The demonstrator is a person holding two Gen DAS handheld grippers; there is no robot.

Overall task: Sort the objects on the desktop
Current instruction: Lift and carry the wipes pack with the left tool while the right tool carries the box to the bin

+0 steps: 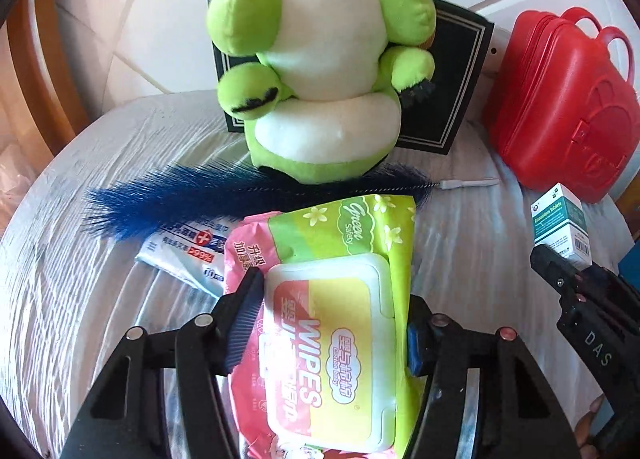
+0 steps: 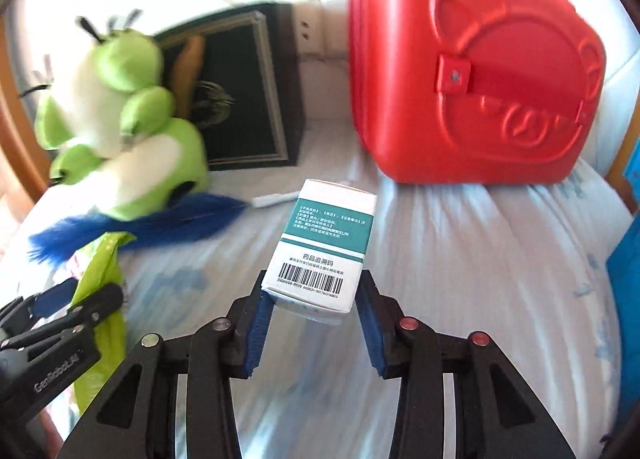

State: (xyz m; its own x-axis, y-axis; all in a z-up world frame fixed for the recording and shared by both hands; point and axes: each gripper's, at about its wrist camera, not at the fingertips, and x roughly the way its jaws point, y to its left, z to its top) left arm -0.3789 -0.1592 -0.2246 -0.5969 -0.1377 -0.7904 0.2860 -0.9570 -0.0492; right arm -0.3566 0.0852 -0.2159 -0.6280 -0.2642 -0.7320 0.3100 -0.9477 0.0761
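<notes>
**Both grippers loaded, drop-off comes next**

My left gripper (image 1: pixel 332 323) is clamped across a wipes pack (image 1: pixel 332 339), its pads pressed into both long sides, jaws spread about as wide as the pack. The pack sticks out ahead of my fingers. Just beyond its far end lies a blue brush (image 1: pixel 224 195), and past that a green plush (image 1: pixel 316 71) leans on a dark box (image 1: pixel 452 71). Under the pack's left corner a smaller wipes sachet (image 1: pixel 180 255) rests on the cloth (image 1: pixel 80 279).

My right gripper (image 2: pixel 312 299) pinches a pill box (image 2: pixel 324 247) by its barcode end, jaws partly closed on it. It appears lifted off the cloth. The red case (image 2: pixel 472 71) stands ahead and slightly right, closed.

I judge this as the carry step: both items are gripped and need a destination. The next move calls for steady travel without squeezing harder, since the pack is soft and could sag or slip, and the box is held only at one end.
</notes>
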